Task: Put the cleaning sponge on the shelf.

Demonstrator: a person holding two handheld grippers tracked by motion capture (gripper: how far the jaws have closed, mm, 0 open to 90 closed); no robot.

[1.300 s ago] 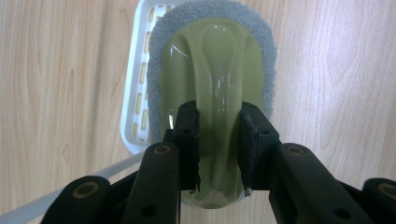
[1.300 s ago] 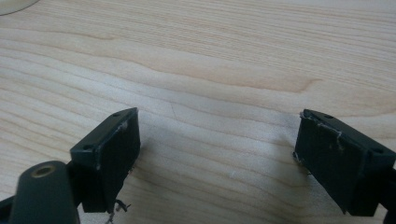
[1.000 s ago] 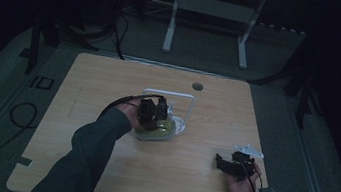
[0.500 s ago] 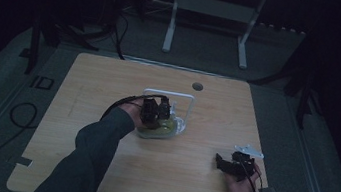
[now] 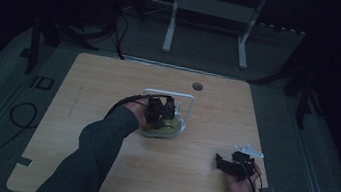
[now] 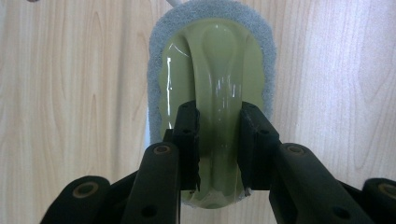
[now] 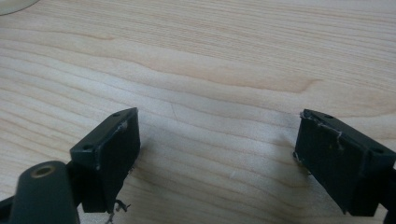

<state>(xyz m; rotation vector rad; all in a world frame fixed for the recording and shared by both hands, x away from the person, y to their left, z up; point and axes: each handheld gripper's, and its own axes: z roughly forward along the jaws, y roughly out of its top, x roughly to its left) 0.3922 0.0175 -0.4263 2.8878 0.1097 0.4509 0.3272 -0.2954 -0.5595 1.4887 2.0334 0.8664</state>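
Observation:
A scrubber with a glossy green handle (image 6: 219,70) and a grey felt pad (image 6: 156,60) lies flat on the wooden table. My left gripper (image 6: 218,119) is shut on the handle, one black pad pressed against each side. From above, that gripper (image 5: 161,110) points down onto the scrubber (image 5: 166,130) at the table's middle, with a dark sleeve reaching in from the bottom left. My right gripper (image 5: 223,164) rests near the front right of the table. Its jaws (image 7: 217,126) stand wide apart over bare wood with nothing between them.
A white frame-like object (image 5: 178,96) stands just behind the scrubber, touching or nearly touching it. A round cable hole (image 5: 198,87) sits near the table's far edge. Beyond the table (image 5: 100,81) are a white stand (image 5: 210,11) and cables on the dark floor.
The left gripper and the scrubber have edged slightly to the right. The right gripper has stayed where it was.

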